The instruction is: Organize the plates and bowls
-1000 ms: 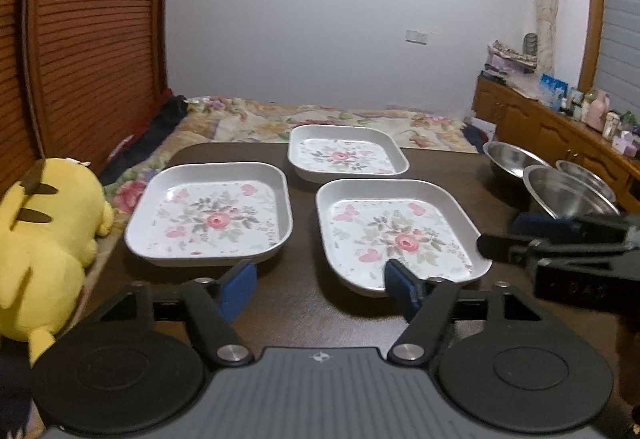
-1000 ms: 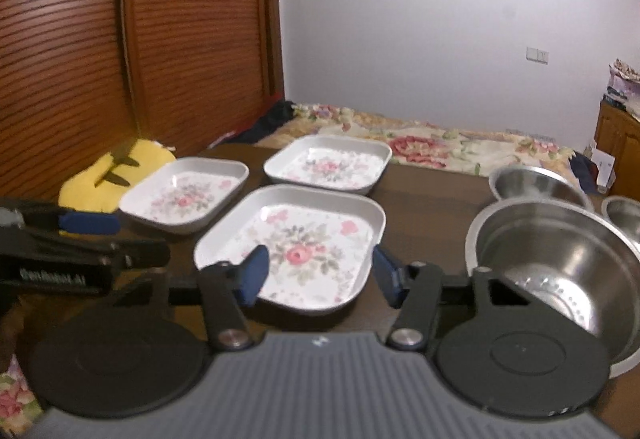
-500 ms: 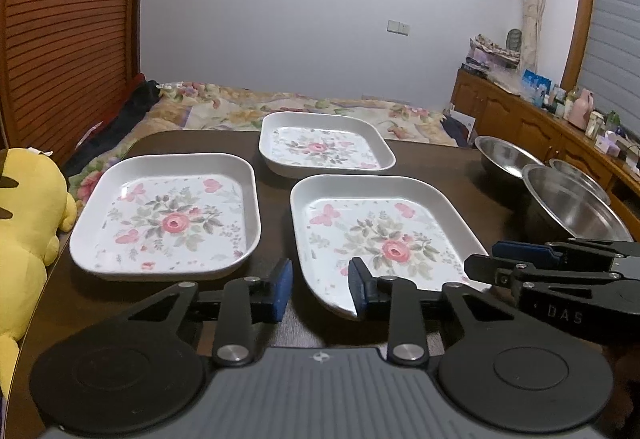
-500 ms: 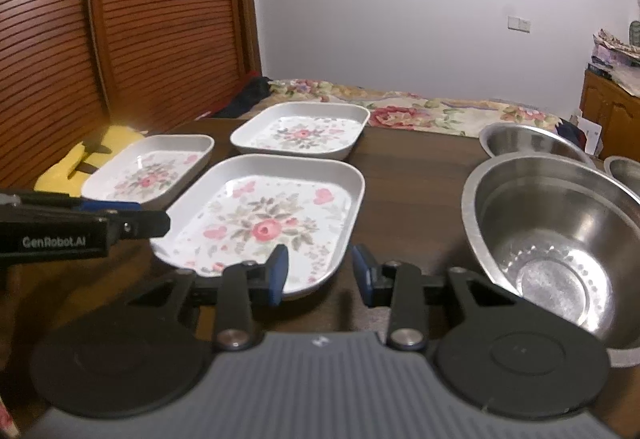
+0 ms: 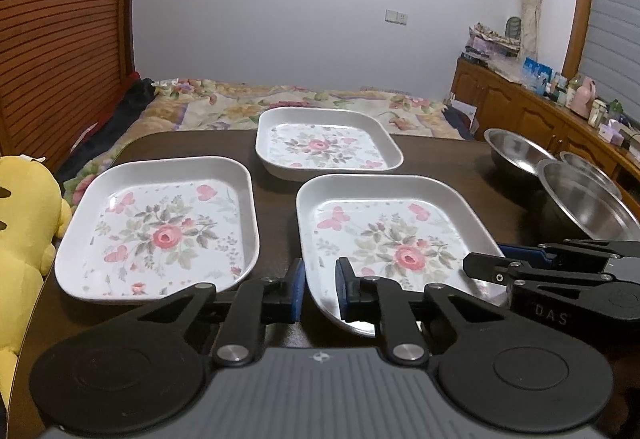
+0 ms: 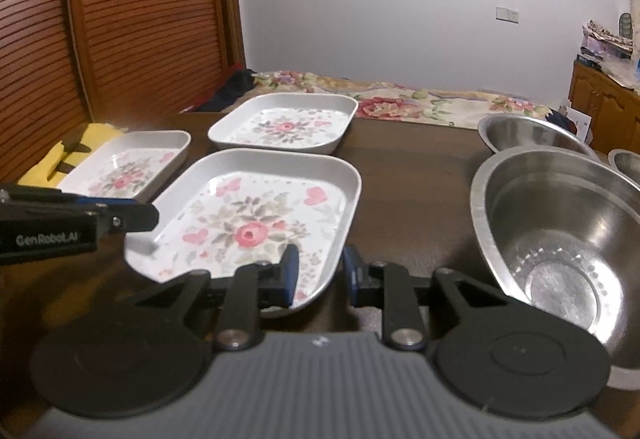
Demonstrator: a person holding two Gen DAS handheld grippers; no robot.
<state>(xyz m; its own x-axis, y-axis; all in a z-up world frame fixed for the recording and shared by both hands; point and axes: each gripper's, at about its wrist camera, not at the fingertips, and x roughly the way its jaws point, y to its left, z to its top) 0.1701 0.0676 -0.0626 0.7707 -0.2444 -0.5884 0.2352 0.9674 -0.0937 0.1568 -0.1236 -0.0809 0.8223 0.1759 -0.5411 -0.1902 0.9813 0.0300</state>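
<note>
Three white floral plates lie on the dark table: a near-right plate (image 5: pixel 394 239) (image 6: pixel 256 219), a left plate (image 5: pixel 160 227) (image 6: pixel 128 167) and a far plate (image 5: pixel 326 145) (image 6: pixel 284 125). Three steel bowls stand at the right: a big one (image 6: pixel 560 239) (image 5: pixel 588 207), one behind it (image 6: pixel 528 135) (image 5: pixel 516 151) and a third at the edge (image 6: pixel 626 163). My left gripper (image 5: pixel 320 289) straddles the near-right plate's front left corner, jaws narrowly apart. My right gripper (image 6: pixel 318 273) straddles the same plate's front right corner, jaws narrowly apart.
A yellow plush toy (image 5: pixel 24 231) sits off the table's left edge. A bed with a floral cover (image 5: pixel 280 103) lies beyond the table. A wooden cabinet with small items (image 5: pixel 560 107) runs along the right wall.
Both grippers' jaws have narrowed from wide open to a small gap and have moved in onto the near-right plate's front corners. Plates and bowls have not moved.
</note>
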